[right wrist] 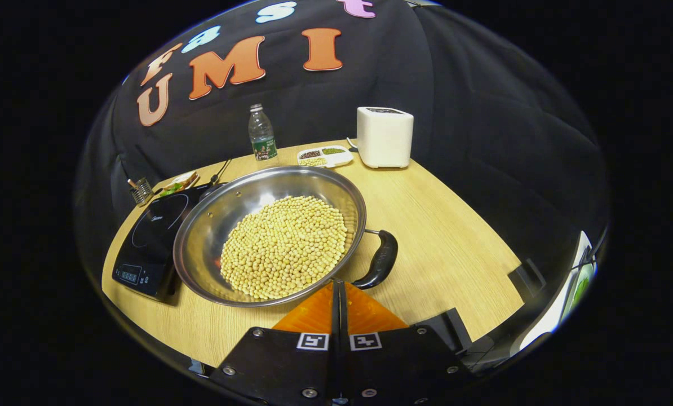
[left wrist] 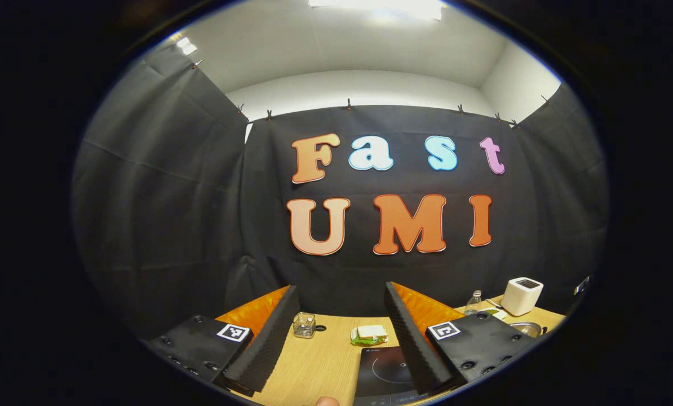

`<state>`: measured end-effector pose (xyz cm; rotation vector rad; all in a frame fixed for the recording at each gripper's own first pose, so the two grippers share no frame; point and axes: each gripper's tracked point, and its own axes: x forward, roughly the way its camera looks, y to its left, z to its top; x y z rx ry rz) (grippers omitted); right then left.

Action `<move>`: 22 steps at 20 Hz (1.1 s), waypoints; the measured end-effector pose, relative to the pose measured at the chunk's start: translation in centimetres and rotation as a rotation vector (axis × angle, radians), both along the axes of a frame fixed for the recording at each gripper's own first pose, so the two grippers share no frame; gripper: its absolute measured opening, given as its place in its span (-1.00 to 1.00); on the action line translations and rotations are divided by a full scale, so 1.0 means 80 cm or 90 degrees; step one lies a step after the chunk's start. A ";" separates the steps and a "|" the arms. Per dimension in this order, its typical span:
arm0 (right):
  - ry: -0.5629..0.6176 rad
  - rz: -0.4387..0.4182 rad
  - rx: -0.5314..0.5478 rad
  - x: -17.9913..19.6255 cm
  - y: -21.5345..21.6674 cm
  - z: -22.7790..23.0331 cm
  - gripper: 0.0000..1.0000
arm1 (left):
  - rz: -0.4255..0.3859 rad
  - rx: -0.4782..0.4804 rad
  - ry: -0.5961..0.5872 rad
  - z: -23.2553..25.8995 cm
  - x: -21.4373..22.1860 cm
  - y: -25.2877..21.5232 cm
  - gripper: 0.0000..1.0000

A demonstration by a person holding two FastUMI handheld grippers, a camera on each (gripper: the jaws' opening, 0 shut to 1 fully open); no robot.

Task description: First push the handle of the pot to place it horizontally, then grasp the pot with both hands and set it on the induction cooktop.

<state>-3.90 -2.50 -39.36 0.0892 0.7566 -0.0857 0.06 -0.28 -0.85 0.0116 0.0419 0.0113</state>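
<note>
Pale wood tabletop (left wrist: 319,361) runs below the left gripper (left wrist: 342,332) in the left gripper view; its fingers stand wide apart with nothing between them, held level and aimed at the cloth wall. Ahead lies the corner of the induction cooktop (left wrist: 383,369), with a small wire basket (left wrist: 304,325) and a wrapped sandwich (left wrist: 369,334) toward the far edge. At the right edge a sliver of the pot (left wrist: 525,327) peeps out near a white appliance (left wrist: 521,295) and a bottle (left wrist: 473,302).

The right gripper view gives what that one lacks: the whole steel pot (right wrist: 246,220), full of soybeans (right wrist: 284,245), sitting mid-table just beside the cooktop (right wrist: 153,237) on its right. The right gripper (right wrist: 336,299), fingers pressed together on nothing, sits by the rim, near the black handle (right wrist: 380,260). The push looks about to start; I would nudge the handle's end slowly, low and sideways, so the beans stay put. A divided tray (right wrist: 324,155) lies by the far edge.
</note>
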 end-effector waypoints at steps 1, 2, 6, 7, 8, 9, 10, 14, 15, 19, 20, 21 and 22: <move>-0.002 -0.005 0.000 0.003 -0.003 0.001 -1.00 | 0.001 0.001 -0.002 0.001 0.000 0.001 0.93; -0.005 -0.007 -0.001 0.005 -0.005 0.000 -1.00 | 0.002 0.004 -0.004 0.002 0.000 0.001 0.93; -0.010 -0.018 -0.004 0.017 -0.014 0.000 -1.00 | 0.001 0.007 -0.009 0.007 -0.001 0.000 1.00; -0.011 -0.021 -0.005 0.019 -0.017 0.000 -1.00 | 0.001 0.007 -0.008 0.005 -0.001 -0.001 1.00; -0.012 -0.024 -0.004 0.022 -0.018 -0.001 -1.00 | 0.002 0.007 -0.007 0.004 0.001 -0.001 0.98; -0.012 -0.027 -0.003 0.025 -0.020 -0.001 -1.00 | 0.003 0.007 -0.005 0.003 0.002 -0.002 0.98; -0.012 -0.030 -0.002 0.027 -0.021 0.000 -1.00 | 0.003 0.007 -0.003 0.002 0.003 -0.001 0.93; -0.013 -0.036 -0.002 0.037 -0.030 -0.002 -1.00 | 0.006 0.006 0.000 0.000 0.007 0.001 1.00; -0.015 -0.039 0.000 0.040 -0.032 -0.002 -1.00 | 0.007 0.007 0.000 -0.001 0.007 0.001 1.00; -0.017 -0.042 -0.005 0.055 -0.040 -0.005 -1.00 | 0.006 0.005 0.002 -0.002 0.009 0.000 1.00; -0.017 -0.043 -0.006 0.059 -0.042 -0.005 -1.00 | 0.006 0.004 0.003 -0.002 0.009 -0.001 1.00; -0.017 -0.043 -0.007 0.062 -0.044 -0.005 -1.00 | 0.007 0.003 0.005 -0.004 0.010 0.000 1.00; -0.017 -0.044 -0.008 0.065 -0.045 -0.005 -1.00 | 0.009 0.003 0.006 -0.005 0.011 0.001 1.00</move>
